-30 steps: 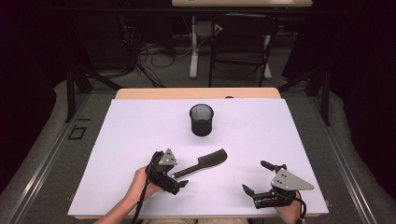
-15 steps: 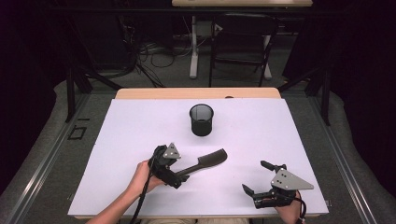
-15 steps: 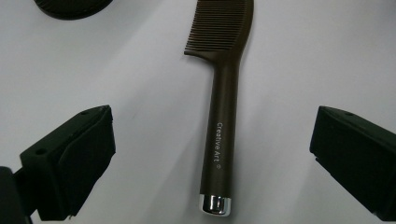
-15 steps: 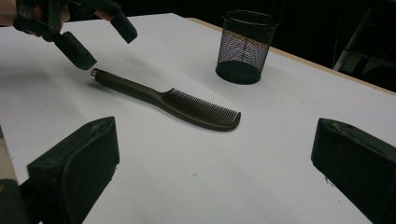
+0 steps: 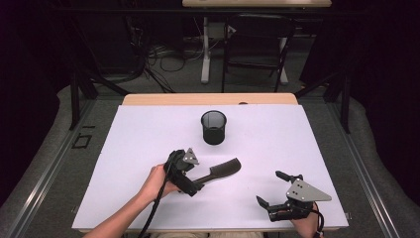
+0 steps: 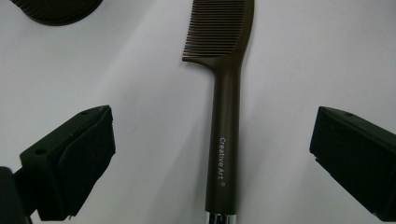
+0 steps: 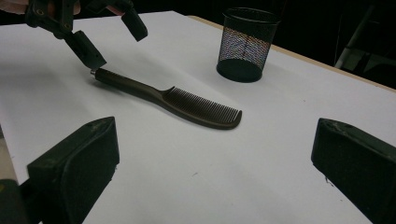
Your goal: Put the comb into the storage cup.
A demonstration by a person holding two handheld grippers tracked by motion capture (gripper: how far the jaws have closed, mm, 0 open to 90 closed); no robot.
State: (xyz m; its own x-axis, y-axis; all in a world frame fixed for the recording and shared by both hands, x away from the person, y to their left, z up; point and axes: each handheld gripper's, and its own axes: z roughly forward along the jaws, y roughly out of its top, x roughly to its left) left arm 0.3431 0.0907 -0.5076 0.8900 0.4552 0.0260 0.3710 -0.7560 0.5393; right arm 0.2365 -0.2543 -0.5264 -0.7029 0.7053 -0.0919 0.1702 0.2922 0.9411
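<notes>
A: Nearest the front edge, the right gripper (image 5: 274,190) sits at about five o'clock, jaws wide, nothing in them, bare table (image 5: 148,134) all round.

B: And the left gripper (image 5: 195,186)?

A: Wide too, straddling the comb (image 5: 221,172) handle's end without touching. The comb lies flat mid-table, pointing to two o'clock.

B: The cup (image 5: 213,127)?

A: At twelve, upright, well apart; its contents can't be told.

Left tongs (image 5: 194,184) low over the table, jaws wide apart; right tongs (image 5: 273,189) likewise spread.
</notes>
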